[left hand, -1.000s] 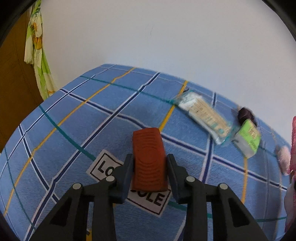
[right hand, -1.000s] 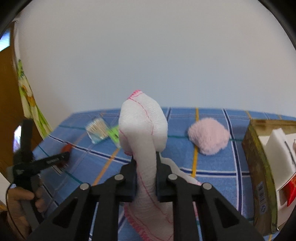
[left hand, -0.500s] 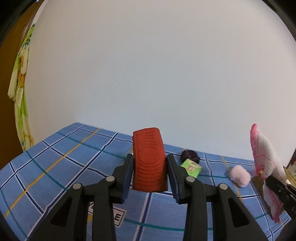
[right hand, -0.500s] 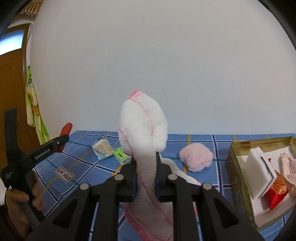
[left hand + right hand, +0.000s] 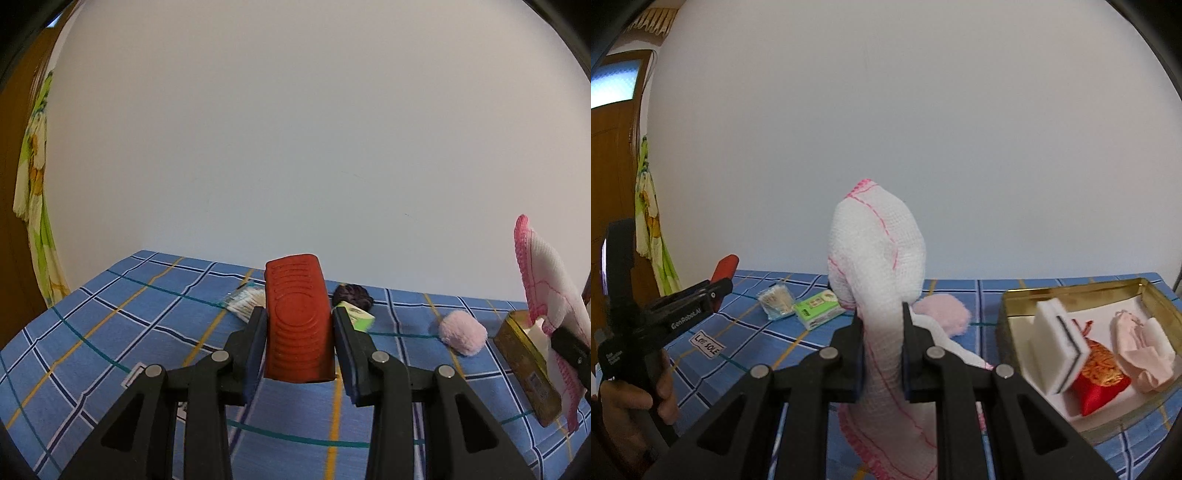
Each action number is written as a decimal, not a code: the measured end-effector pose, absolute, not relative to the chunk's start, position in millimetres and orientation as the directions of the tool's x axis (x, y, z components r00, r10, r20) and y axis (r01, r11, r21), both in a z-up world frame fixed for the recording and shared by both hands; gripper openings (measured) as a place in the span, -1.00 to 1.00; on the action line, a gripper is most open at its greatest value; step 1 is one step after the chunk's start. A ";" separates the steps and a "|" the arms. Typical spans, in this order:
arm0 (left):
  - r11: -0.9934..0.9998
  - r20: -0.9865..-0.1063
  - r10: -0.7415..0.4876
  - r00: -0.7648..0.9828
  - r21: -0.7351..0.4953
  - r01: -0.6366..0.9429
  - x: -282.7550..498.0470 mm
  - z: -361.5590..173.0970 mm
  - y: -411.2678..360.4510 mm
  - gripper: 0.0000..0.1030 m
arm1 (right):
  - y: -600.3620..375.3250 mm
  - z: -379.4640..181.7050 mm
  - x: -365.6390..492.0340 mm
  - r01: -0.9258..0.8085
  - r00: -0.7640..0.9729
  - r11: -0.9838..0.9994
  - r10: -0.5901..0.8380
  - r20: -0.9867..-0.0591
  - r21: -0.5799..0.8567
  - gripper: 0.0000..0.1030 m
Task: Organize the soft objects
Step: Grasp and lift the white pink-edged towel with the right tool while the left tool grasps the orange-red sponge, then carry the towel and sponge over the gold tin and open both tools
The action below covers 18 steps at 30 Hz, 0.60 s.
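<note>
Both tongs are loaded and up in the air; the left gripper (image 5: 299, 332) is clamped on a red ribbed block (image 5: 297, 321), and the right gripper (image 5: 881, 332) is pinched tight on a white cloth with pink stitching (image 5: 877, 266), the cloth's tail trailing down below the jaws.

The gold tin (image 5: 1008, 325) sits at the right end of the bed's blue checked sheet (image 5: 129, 314), near its right edge, already holding a white sponge (image 5: 1052, 343), a red pouch (image 5: 1100, 376) and some pale pink fabric (image 5: 1137, 343); that looks like where the cloth is headed.

The risk here, I'd say, is that hanging tail; it could snag the tin's rim or drape outside on release, and the tin looks crowded already. The two tools are close together too, so a clash is possible if both go for the tin at once.

Room to move: the left and middle of the sheet are open; a pink puff (image 5: 461, 332), a green packet (image 5: 818, 308) and a bag of cotton swabs (image 5: 775, 302) lie toward the far edge by the wall, well clear of the tin.
</note>
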<state>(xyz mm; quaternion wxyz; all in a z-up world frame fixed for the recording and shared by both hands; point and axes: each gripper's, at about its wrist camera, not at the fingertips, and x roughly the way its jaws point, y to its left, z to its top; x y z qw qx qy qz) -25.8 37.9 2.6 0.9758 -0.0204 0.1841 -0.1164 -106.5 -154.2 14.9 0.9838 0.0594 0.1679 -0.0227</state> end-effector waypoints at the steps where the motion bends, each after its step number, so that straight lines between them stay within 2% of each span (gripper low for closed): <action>1: 0.971 -0.355 -0.238 0.904 -0.080 0.225 -26.5 2.7 36.1 -0.25 | -157.4 15.2 -108.9 0.068 0.943 0.992 -0.028 -0.331 0.111 -0.72; 18: 0.956 -0.362 -0.286 0.887 -0.038 0.292 -52.7 8.0 -21.0 -0.25 | -215.8 27.0 -152.0 0.179 0.952 0.978 -0.145 -0.269 0.107 -0.72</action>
